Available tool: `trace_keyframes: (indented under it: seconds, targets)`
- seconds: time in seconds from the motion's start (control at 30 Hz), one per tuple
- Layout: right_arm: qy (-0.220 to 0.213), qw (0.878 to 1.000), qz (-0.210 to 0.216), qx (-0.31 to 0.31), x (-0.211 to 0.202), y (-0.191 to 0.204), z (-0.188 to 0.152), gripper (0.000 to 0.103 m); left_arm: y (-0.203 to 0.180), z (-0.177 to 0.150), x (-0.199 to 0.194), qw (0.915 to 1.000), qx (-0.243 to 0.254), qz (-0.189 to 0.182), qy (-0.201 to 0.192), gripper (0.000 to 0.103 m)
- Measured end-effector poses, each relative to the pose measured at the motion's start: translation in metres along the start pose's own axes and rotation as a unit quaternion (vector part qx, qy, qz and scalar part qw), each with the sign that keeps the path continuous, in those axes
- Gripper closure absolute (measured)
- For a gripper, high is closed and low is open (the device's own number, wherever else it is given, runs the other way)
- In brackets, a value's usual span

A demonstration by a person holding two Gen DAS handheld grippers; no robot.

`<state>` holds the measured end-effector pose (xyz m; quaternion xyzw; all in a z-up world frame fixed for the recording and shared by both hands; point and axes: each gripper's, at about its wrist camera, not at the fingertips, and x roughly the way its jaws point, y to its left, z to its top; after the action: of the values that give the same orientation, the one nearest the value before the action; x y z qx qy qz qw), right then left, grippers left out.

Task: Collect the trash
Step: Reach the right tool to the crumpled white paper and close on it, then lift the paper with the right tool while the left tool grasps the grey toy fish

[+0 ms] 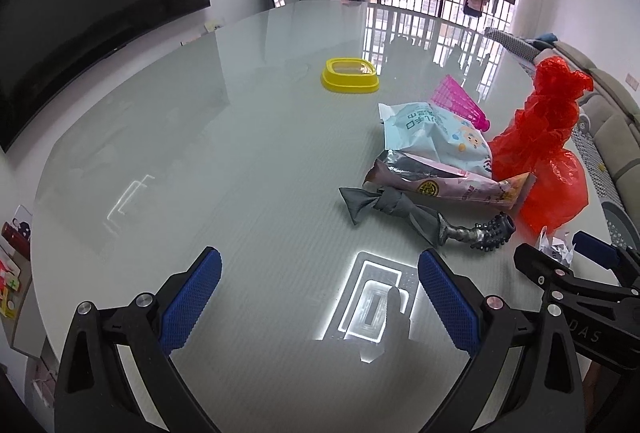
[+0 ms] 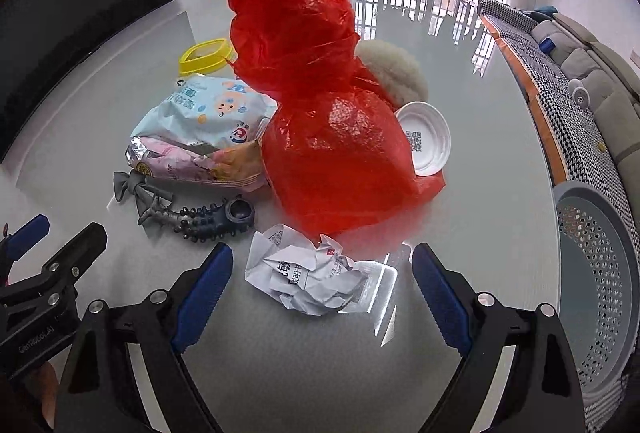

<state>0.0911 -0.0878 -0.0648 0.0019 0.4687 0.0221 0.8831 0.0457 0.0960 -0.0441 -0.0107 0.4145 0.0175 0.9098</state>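
A crumpled white paper (image 2: 308, 275) lies on the glass table just ahead of my open right gripper (image 2: 322, 273), between its fingers' line. Behind it stands a red plastic bag (image 2: 320, 113). Left of the bag lie a light-blue wrapper (image 2: 208, 109), a pink foil wrapper (image 2: 192, 161) and a dark spiky rubber item with a grey bow (image 2: 200, 217). My left gripper (image 1: 320, 281) is open and empty over bare table; the same pile lies to its right: the red bag (image 1: 540, 149), wrappers (image 1: 436, 137) and the spiky item (image 1: 480, 231).
A yellow dish (image 1: 350, 73) sits farther back. A white lid (image 2: 426, 139) and a fluffy cream thing (image 2: 396, 73) lie behind the bag. A pink basket (image 1: 460, 101) lies on its side. A grey perforated bin (image 2: 596, 273) stands off the table's right edge, near a sofa.
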Motion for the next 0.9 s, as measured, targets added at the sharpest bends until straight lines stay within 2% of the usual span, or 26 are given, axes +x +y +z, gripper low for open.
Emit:
trace_keyframes:
  seconds: [0.07, 0.1, 0.23, 0.37, 0.5, 0.9]
  targets:
    - [-0.001, 1.0, 0.0, -0.002, 0.0, 0.002, -0.001, 0.018, -0.001, 0.0, 0.0, 1.0, 0.001, -0.001, 0.0, 0.006]
    - [-0.001, 1.0, 0.0, -0.003, 0.001, 0.003, -0.001, 0.023, -0.001, 0.0, 0.0, 1.0, 0.0, -0.003, 0.0, 0.006]
    - [0.001, 1.0, -0.002, -0.01, 0.0, 0.007, -0.004, 0.033, -0.003, 0.001, 0.0, 1.0, 0.001, -0.004, 0.0, 0.006]
    - [-0.004, 1.0, -0.004, -0.017, -0.005, 0.008, -0.007, 0.05, -0.007, 0.001, -0.003, 1.0, 0.001, -0.008, -0.001, 0.006]
    - [-0.009, 1.0, 0.007, -0.012, -0.011, 0.005, -0.012, 0.058, -0.015, 0.002, -0.007, 0.9999, 0.007, -0.011, -0.003, 0.006]
    - [-0.025, 0.999, 0.026, 0.033, -0.042, -0.046, -0.033, 0.059, -0.053, 0.011, 0.002, 0.9992, 0.011, -0.035, 0.014, 0.006]
